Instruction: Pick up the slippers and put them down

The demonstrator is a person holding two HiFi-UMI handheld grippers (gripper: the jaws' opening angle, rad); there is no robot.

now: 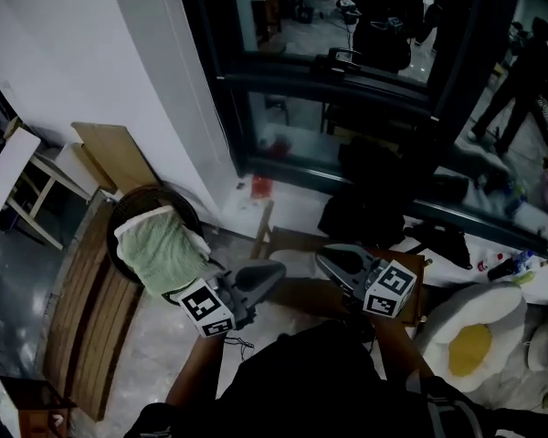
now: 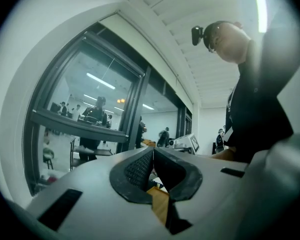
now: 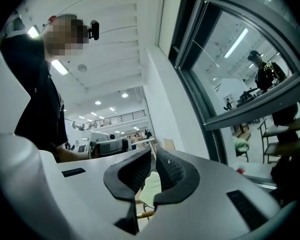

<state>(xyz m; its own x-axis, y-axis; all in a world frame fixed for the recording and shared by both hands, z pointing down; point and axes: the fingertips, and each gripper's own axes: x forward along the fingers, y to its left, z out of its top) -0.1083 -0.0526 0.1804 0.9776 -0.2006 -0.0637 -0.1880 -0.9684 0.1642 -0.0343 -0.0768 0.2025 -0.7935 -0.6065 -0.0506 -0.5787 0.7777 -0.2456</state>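
Note:
No slipper is clear in any view. In the head view my two grippers are held level in front of the person, tips facing each other a short way apart. The left gripper [image 1: 279, 269] [image 2: 152, 151] has its jaws together with nothing between them. The right gripper [image 1: 321, 257] [image 3: 153, 151] also has its jaws nearly touching at the tips and empty. Each gripper view looks across at the other gripper and the person's dark top, with the glass wall behind.
A small wooden table [image 1: 297, 242] stands below the grippers. A round dark chair [image 1: 132, 210] with a green cushion [image 1: 160, 247] is at the left, beside a wooden bench [image 1: 87, 313]. A fried-egg cushion [image 1: 470, 340] lies at the right. Dark bags [image 1: 365, 210] sit by the glass wall [image 1: 347, 80].

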